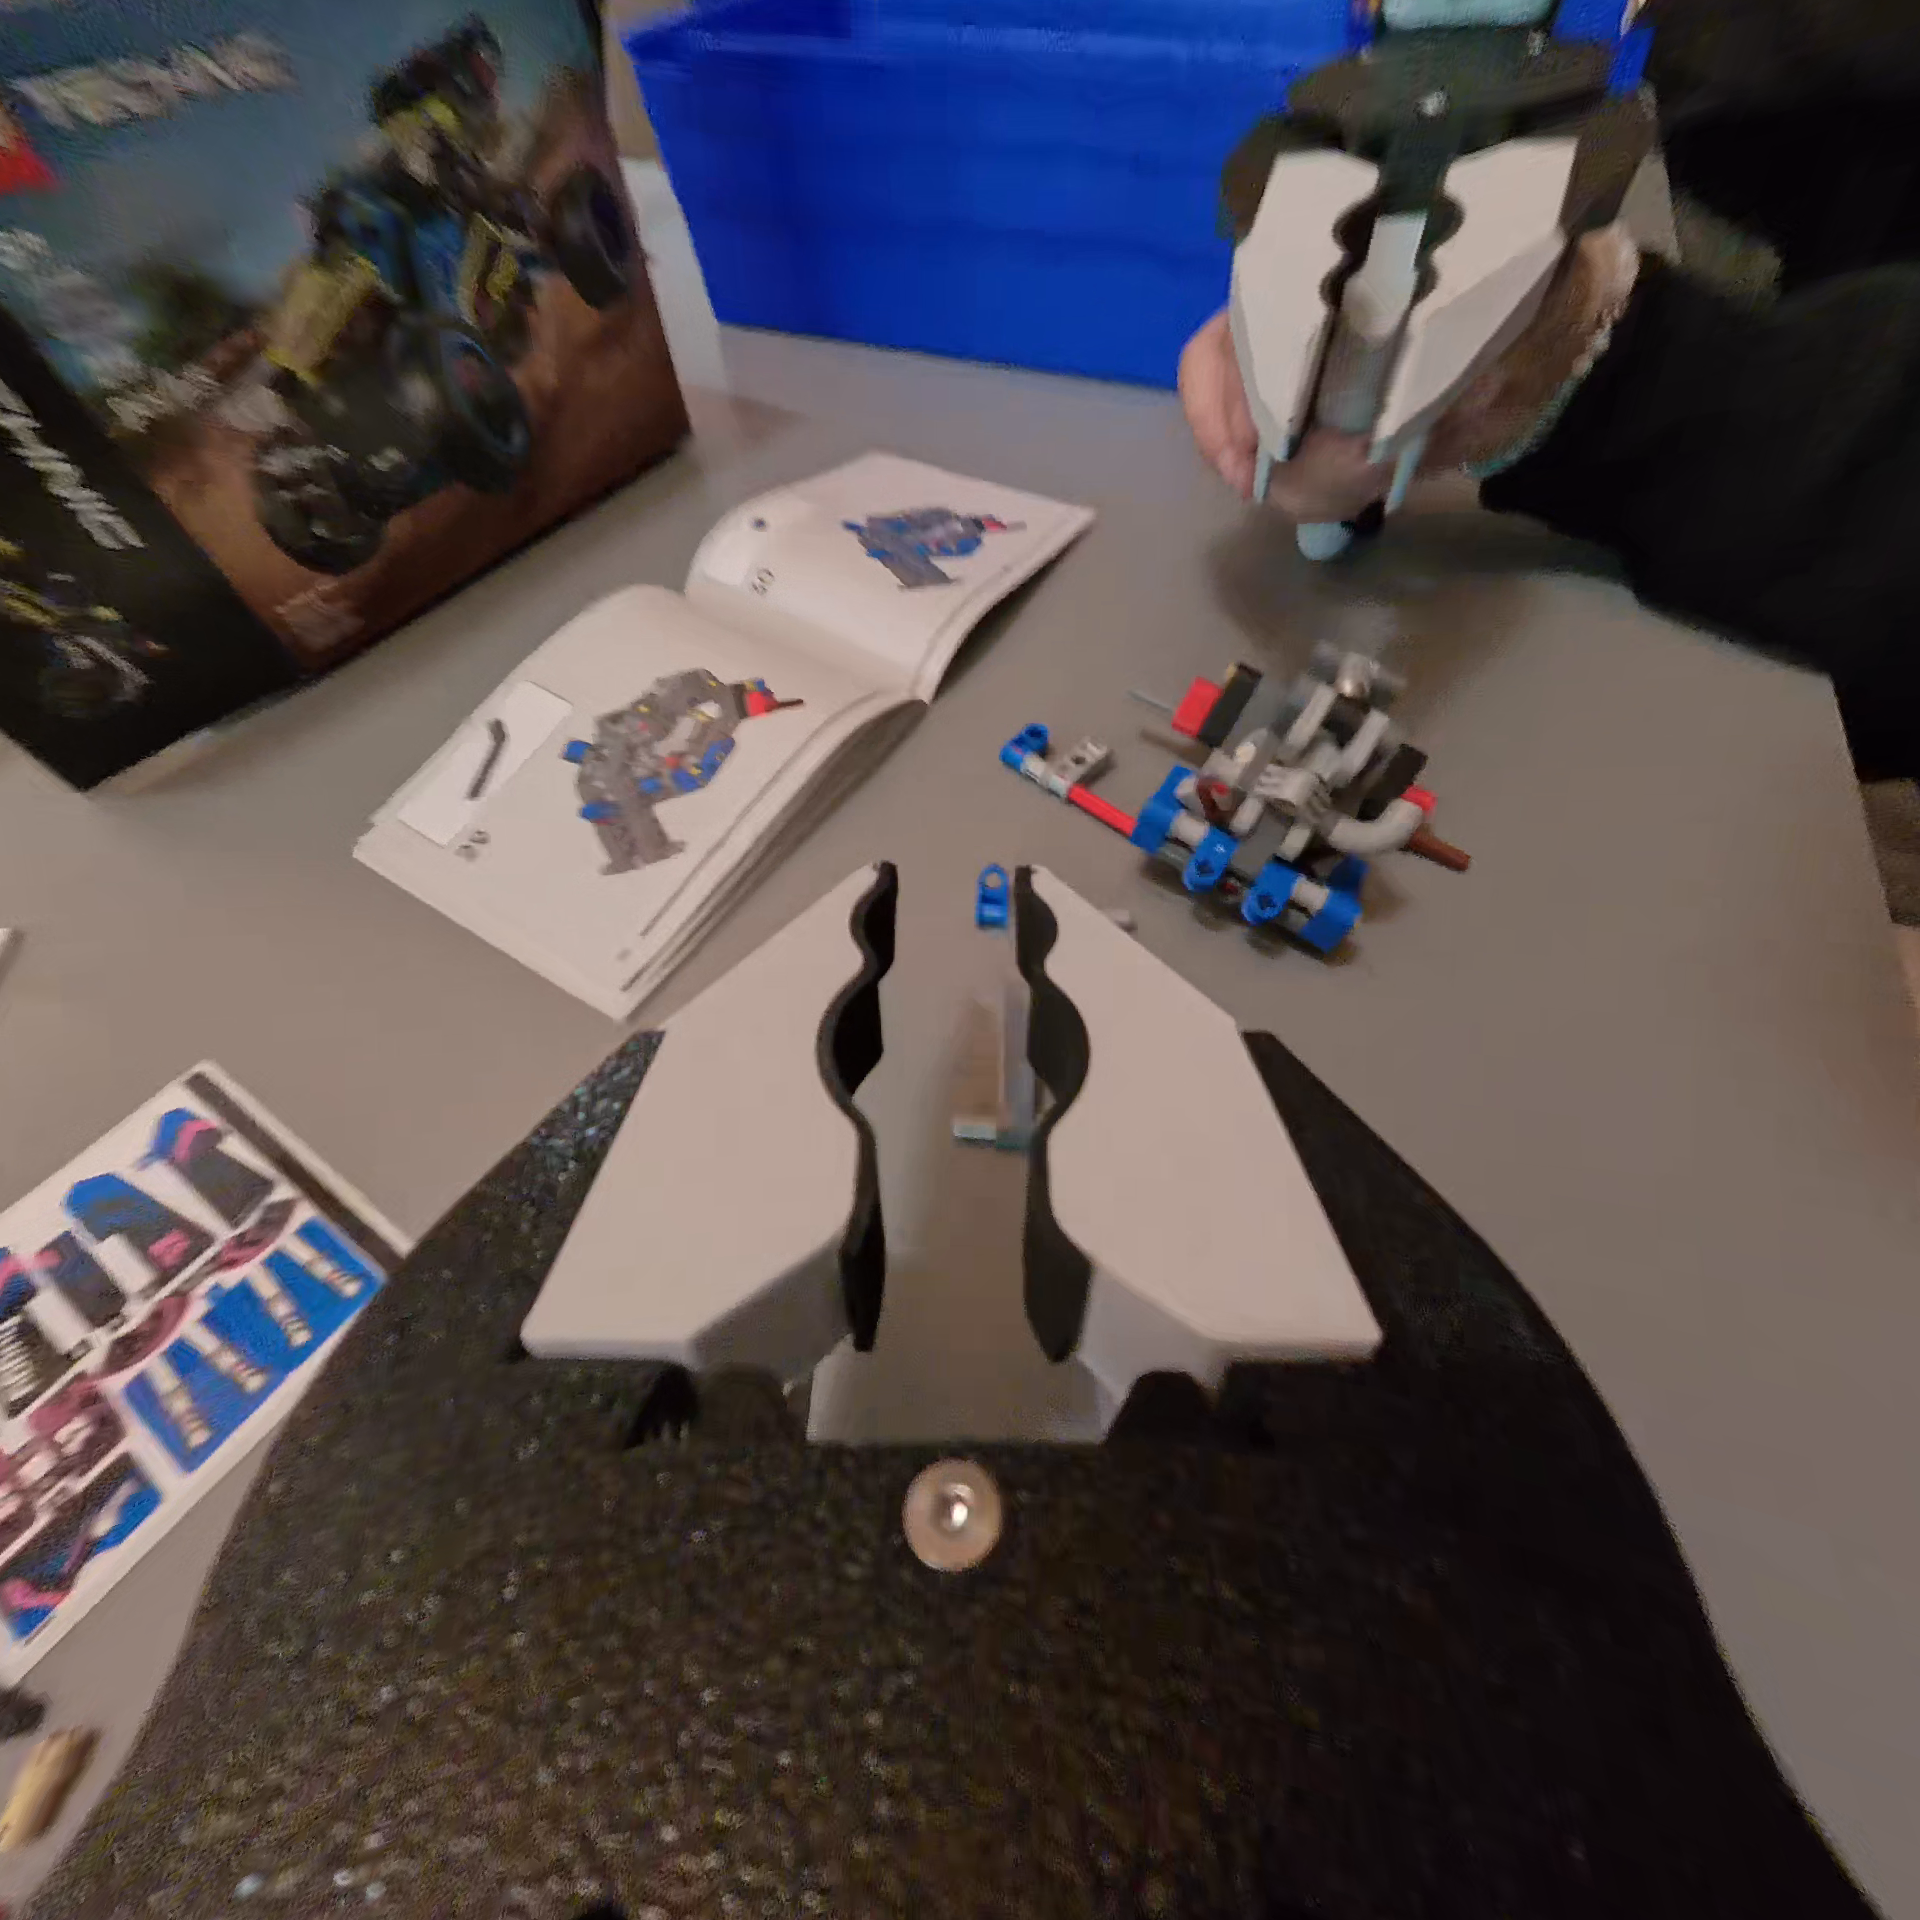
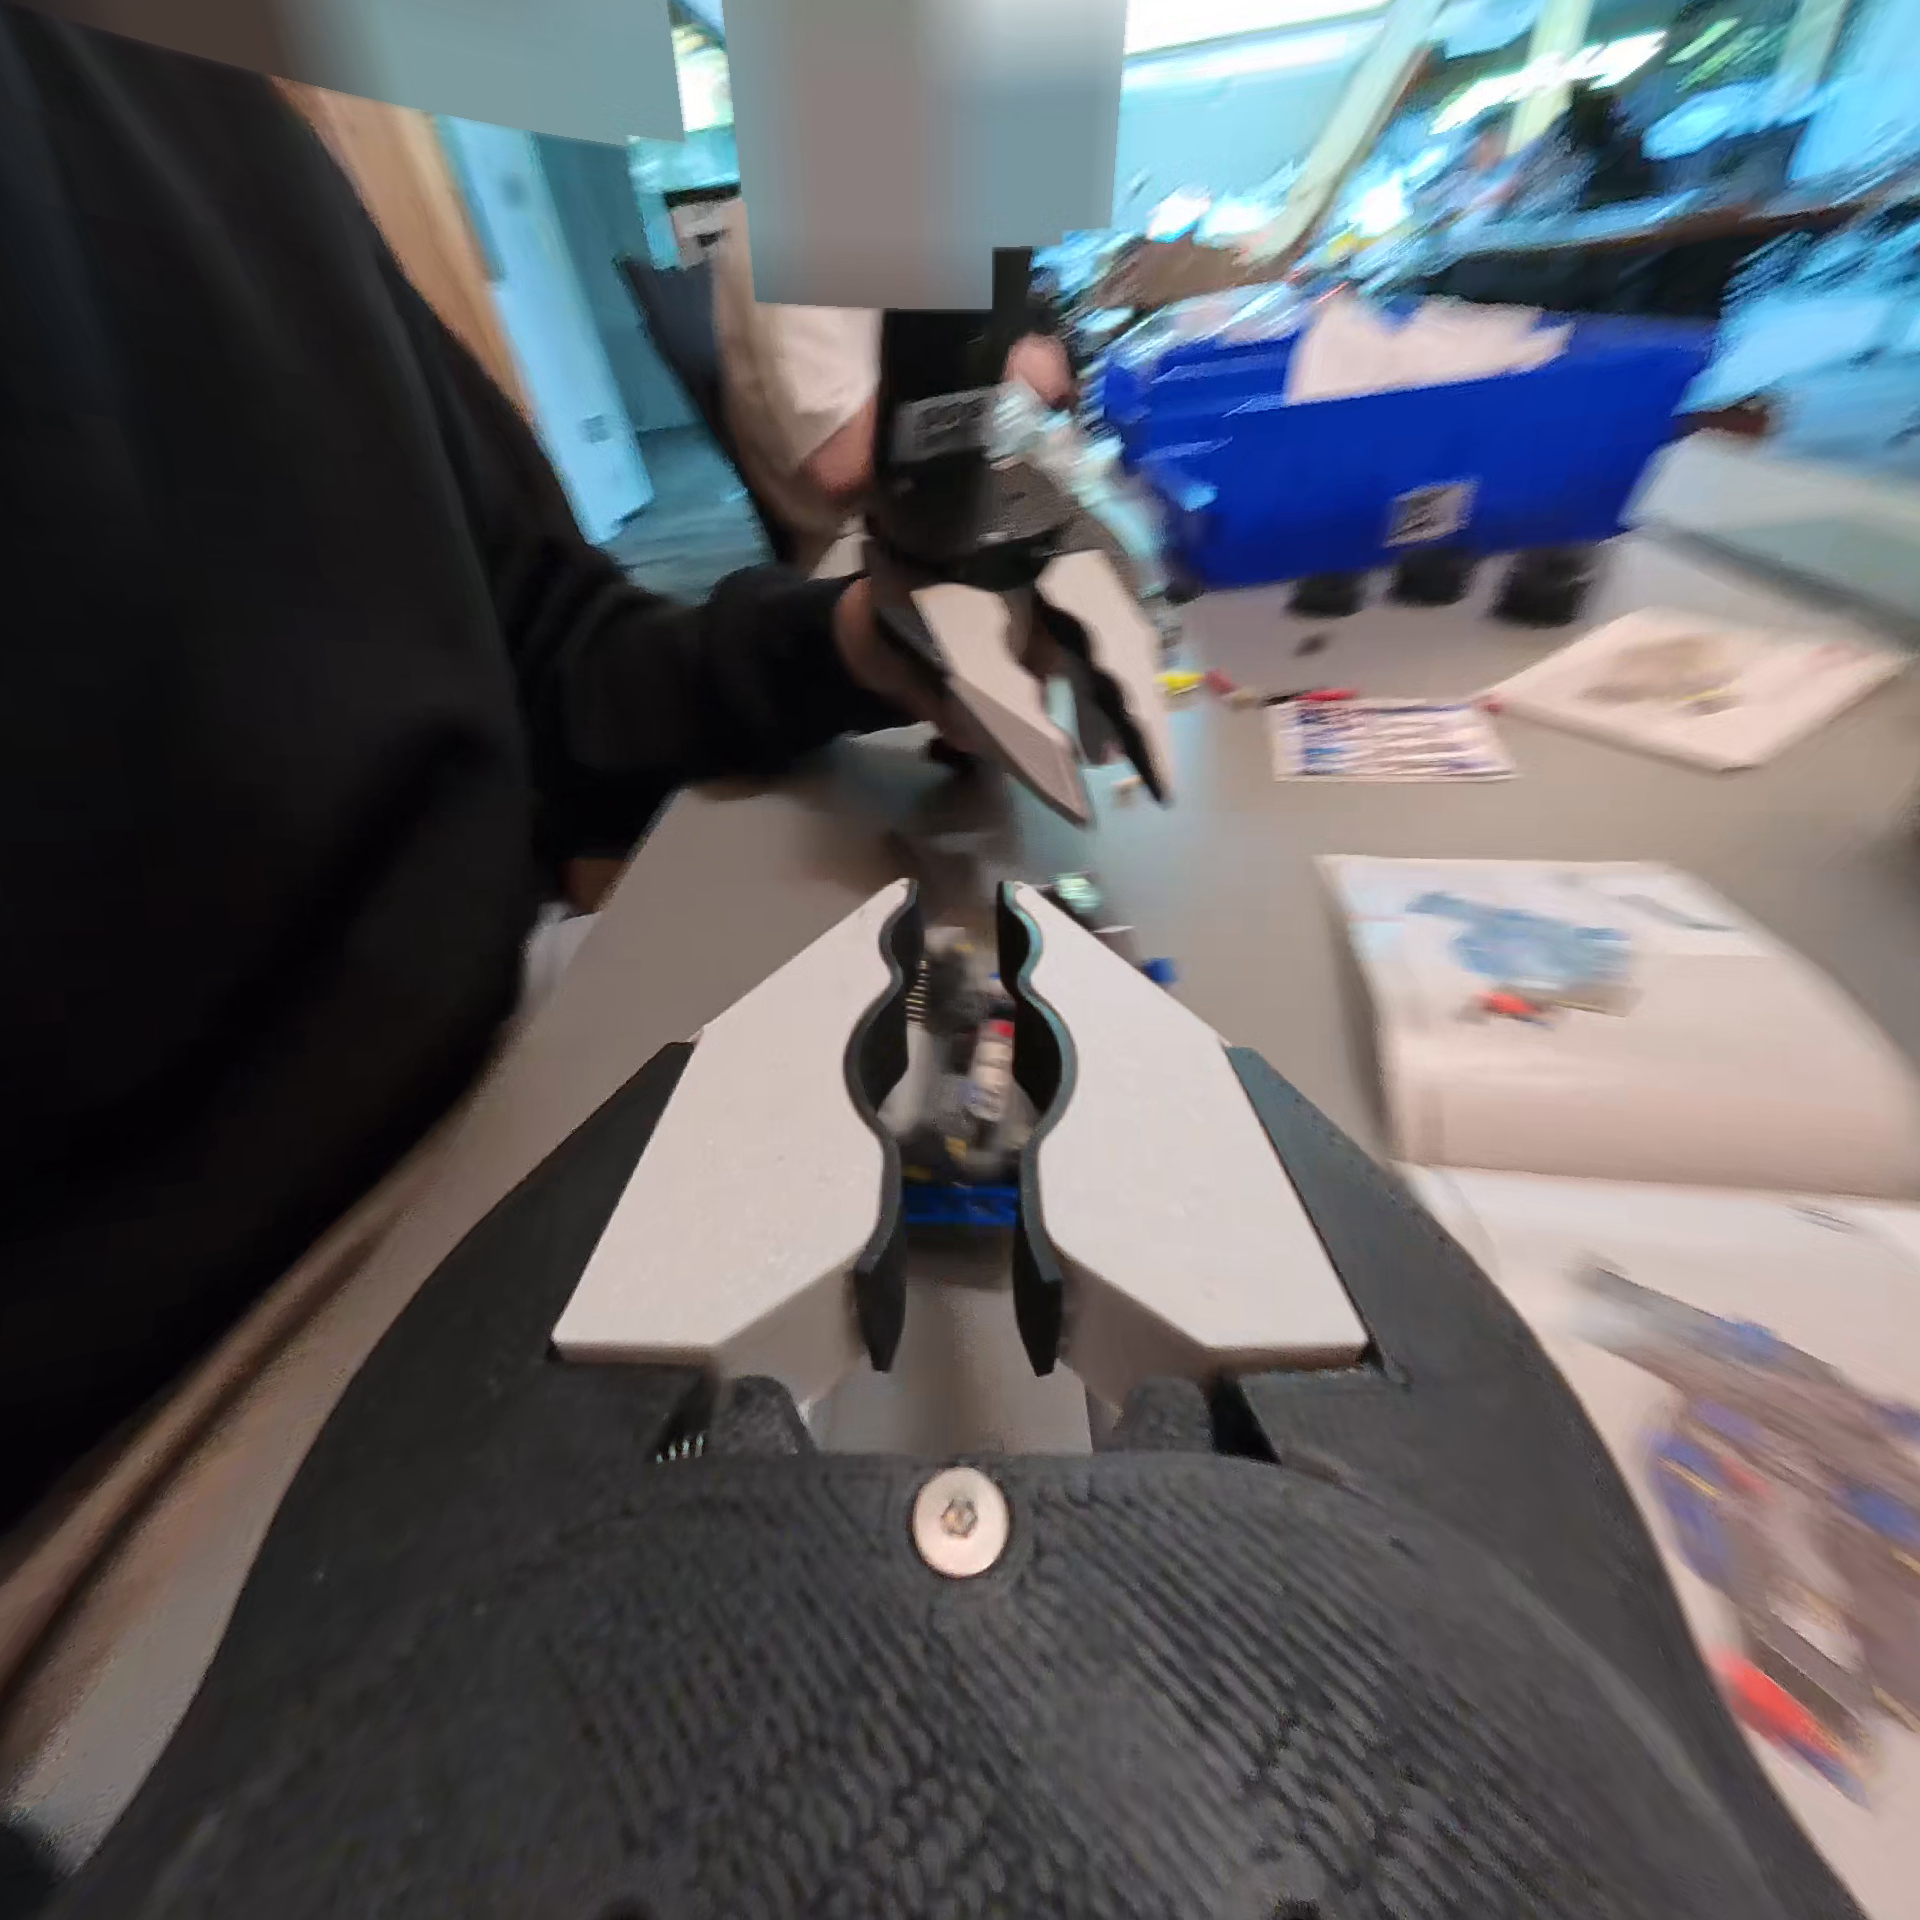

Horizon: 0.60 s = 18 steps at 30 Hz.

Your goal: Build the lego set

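The part-built Lego assembly [image 1: 1278, 810], grey with blue connectors and red and brown axles, stands on the grey table [image 1: 1558, 1143]. A red axle with a blue end piece [image 1: 1049, 774] and a small blue connector [image 1: 992, 896] lie beside it. My left gripper [image 1: 951, 873] is open, left of the assembly; a small grey piece [image 1: 987, 1070] shows between its fingers, close to the right one. My right gripper [image 1: 1330, 488] is open and empty, hovering beyond the assembly. In the right wrist view the assembly [image 2: 966, 1091] shows blurred through my right gripper's [image 2: 956, 894] gap, with the left gripper [image 2: 1112, 790] beyond.
An open instruction booklet [image 1: 727, 727] lies left of the assembly, the set's box [image 1: 312, 364] stands behind it, and a sticker sheet [image 1: 156, 1320] lies at lower left. A blue bin [image 1: 935, 177] stands at the back. A person's dark sleeve [image 2: 260, 727] is on the left. Across from one pair of fingers to the other is roughly 11 centimetres.
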Motion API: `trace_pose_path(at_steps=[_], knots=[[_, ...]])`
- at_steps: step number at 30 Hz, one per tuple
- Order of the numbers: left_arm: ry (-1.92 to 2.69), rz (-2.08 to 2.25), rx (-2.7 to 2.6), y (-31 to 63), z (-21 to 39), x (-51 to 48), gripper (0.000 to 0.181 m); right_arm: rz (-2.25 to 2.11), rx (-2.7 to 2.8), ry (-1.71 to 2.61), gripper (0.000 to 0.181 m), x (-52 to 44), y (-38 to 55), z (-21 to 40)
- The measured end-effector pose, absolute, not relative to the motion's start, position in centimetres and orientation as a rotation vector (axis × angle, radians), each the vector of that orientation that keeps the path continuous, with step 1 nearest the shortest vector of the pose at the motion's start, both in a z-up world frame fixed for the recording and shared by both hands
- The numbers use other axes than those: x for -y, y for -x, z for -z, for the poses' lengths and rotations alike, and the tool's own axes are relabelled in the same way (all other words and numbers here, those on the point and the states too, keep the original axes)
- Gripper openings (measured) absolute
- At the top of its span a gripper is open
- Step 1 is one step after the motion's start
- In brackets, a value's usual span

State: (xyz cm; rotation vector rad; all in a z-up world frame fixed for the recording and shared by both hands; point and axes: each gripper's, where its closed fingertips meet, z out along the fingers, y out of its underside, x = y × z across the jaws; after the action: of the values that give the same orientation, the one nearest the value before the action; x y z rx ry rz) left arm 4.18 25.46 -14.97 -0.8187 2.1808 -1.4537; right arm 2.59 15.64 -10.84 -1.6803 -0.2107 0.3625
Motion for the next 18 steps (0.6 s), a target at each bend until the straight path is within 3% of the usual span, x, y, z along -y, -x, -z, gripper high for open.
trace_pose_path(at_steps=[4, 7, 13, 18], knots=[[0.875, 1.411, -1.981, -5.6, 13.1, -28.9, 0.017, 0.081, -0.015, 1.703, 0.010, -15.2, -9.0, 11.0], [0.875, 1.310, -1.883, -6.2, 12.4, -31.0, 0.012, 0.335, -0.012, 1.929, 0.019, -15.5, -11.4, 13.3], [0.843, 1.178, -1.952, -5.9, 13.6, -31.9, 0.011, 0.184, 0.054, 2.222, 0.035, -19.2, -12.8, 17.1], [0.892, 1.200, -2.002, -5.5, 14.3, -32.1, 0.012, 0.108, 0.123, 2.300, 0.032, -20.3, -12.4, 18.6]])
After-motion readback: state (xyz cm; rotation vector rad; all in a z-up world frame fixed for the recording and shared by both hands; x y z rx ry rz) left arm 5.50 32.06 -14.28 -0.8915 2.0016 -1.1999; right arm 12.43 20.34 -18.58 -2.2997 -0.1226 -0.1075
